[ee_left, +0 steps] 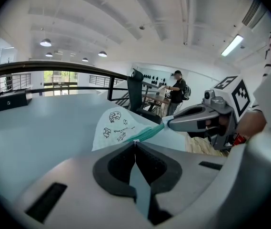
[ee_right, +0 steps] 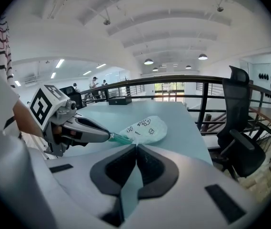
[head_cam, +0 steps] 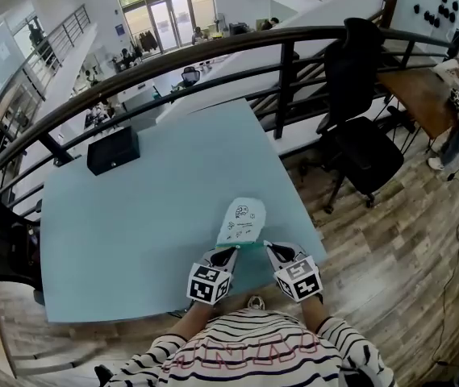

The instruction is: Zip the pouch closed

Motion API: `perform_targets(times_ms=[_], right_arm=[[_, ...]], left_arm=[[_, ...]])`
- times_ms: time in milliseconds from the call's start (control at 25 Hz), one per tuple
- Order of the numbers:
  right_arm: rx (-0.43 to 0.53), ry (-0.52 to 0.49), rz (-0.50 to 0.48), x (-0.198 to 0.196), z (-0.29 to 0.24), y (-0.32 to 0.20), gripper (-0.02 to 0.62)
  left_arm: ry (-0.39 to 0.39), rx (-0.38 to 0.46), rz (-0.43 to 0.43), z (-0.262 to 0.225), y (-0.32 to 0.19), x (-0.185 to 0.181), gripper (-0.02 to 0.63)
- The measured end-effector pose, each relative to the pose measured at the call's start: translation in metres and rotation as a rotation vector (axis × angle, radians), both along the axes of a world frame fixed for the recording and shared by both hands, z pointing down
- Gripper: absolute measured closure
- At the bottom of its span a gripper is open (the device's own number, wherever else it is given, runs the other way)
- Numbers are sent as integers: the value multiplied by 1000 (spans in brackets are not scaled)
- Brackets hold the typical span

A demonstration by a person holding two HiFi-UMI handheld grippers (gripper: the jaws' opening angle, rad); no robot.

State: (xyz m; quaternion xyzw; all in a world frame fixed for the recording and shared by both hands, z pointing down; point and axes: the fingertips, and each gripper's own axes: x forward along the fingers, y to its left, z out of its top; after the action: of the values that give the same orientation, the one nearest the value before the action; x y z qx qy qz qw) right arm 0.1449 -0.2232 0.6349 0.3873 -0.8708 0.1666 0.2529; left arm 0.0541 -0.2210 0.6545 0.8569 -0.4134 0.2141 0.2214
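- Jaws pinched shut on both sides: left gripper (head_cam: 229, 253) and right gripper (head_cam: 269, 248) each clamp one end of the teal zipper edge (head_cam: 249, 246).
- White doodle-print fabric pouch (head_cam: 242, 218) sits on the pale blue table (head_cam: 148, 216), right by its near edge.

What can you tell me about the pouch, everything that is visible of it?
The pouch is a small soft bag, seemingly of pale fabric, printed with black cartoon doodles. A teal zipper band runs along its near edge. It lies on the light blue table, close to the person's side. The left gripper and the right gripper each pinch one end of that band, jaws closed. Whether the zipper is open cannot be told.
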Motion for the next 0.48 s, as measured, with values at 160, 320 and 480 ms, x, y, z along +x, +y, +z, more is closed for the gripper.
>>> perform_targets(times_ms=[160,320,480], right_arm=[[-4,-4,11,2,2,1,563],[-8,-3,38,4,4,2,563],[-28,-15,66,15,7,2,563]], left_arm=[[-30,16,-24,2,-3,-13,578],[-56,28,-51,0,-7,-27,580],[-74,33,-96,0,-12,-49,578]])
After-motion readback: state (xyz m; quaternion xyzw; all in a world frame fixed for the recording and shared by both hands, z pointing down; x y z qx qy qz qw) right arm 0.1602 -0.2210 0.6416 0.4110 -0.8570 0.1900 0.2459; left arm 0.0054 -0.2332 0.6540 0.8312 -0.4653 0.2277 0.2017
